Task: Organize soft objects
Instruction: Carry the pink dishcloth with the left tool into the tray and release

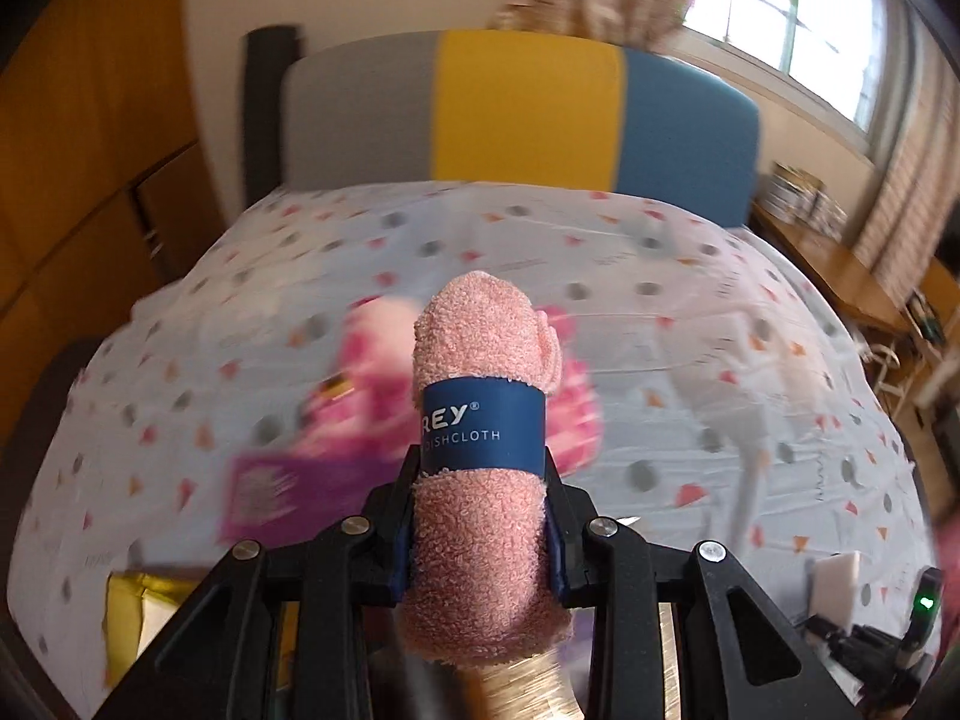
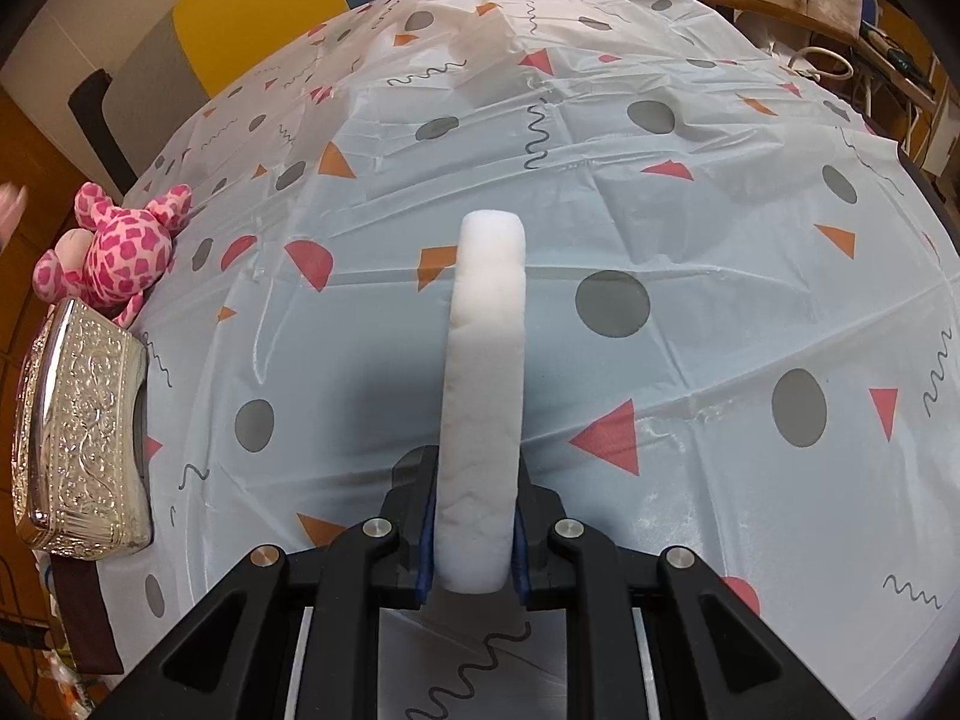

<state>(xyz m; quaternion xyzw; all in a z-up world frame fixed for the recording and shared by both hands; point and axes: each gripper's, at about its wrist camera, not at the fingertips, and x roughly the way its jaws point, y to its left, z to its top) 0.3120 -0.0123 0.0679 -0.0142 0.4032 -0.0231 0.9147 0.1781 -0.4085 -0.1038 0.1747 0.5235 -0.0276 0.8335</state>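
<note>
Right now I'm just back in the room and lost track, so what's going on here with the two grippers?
A person is sorting soft things over a patterned tablecloth with two handheld grippers. The left gripper is shut on a rolled pink dishcloth with a blue paper band, held above the table. The right gripper is shut on a white sponge, also lifted. A pink spotted plush toy lies beside a silver embossed box at the table's edge.

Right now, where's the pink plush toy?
Right wrist view, far left: pink plush toy lies on the tablecloth, just behind the silver embossed box.
</note>
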